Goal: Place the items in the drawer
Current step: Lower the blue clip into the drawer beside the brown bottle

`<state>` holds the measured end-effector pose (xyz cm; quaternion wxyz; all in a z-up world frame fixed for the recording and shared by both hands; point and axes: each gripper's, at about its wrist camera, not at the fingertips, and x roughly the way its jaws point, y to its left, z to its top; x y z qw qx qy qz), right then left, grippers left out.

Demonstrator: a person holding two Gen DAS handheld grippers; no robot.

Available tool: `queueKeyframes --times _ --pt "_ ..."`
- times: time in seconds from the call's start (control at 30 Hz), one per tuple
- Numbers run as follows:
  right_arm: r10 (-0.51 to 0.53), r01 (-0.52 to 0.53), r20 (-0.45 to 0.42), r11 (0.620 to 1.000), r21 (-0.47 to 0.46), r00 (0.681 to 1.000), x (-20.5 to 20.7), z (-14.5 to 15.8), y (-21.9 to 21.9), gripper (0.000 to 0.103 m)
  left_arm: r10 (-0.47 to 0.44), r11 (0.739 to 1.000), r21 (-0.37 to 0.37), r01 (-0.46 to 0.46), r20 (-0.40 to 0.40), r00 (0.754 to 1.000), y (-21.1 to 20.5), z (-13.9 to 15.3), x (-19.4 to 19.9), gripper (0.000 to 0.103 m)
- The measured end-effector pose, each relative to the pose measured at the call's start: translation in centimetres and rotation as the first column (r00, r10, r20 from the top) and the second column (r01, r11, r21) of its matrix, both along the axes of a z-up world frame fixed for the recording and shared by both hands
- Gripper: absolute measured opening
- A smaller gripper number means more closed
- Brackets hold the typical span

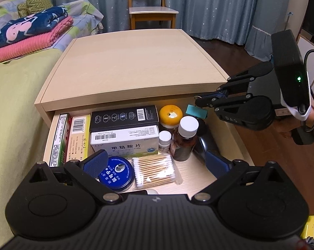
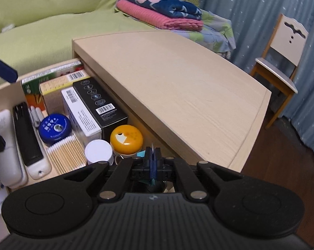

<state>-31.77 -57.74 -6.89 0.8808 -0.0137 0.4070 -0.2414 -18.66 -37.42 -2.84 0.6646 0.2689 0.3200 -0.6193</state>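
Right gripper (image 2: pixel 152 162): fingers were pressed together on a thin metal ring, with a small teal tag (image 1: pixel 196 111) hanging below them; it was held over the right rear corner of the open drawer (image 1: pixel 225 125), as was seen from the left wrist view. Left gripper (image 1: pixel 155 162): jaws were spread wide, nothing was held, and it was poised above the drawer's front. Directly beneath and between the left fingers were recorded a blue round tin (image 1: pixel 116 174) and a packet of cotton swabs (image 1: pixel 155 169), side by side. Just ahead of the right gripper's tips were noted a yellow-lidded jar (image 2: pixel 126 138) and a white-capped brown bottle (image 1: pixel 185 139). Further forward of the left gripper, a white medicine box (image 1: pixel 124 140) and a black box (image 1: pixel 123 117) were stacked against the cabinet front. Beyond both grippers, the nightstand top (image 1: pixel 132 62) was seen.
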Motion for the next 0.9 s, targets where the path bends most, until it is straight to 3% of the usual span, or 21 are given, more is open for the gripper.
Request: queueKeyframes --times 0.6,0.7,0.9 --pt "0.101 -0.126 -0.163 0.979 -0.157 0.982 1.9 -2.7 0.6 0.000 0.012 1.000 0.001 -0.012 -0.006 1.000 0.2 0.1 0.4 0.100" --pt "0.103 -0.130 -0.170 0.979 -0.158 0.980 1.8 -2.7 0.6 0.006 0.013 1.000 -0.001 -0.013 -0.007 1.000 0.2 0.2 0.5 0.100" --pt "0.102 -0.128 -0.169 0.980 -0.150 0.980 1.5 -2.3 0.8 0.007 0.017 1.000 -0.002 -0.017 -0.007 1.000 0.3 0.2 0.6 0.100"
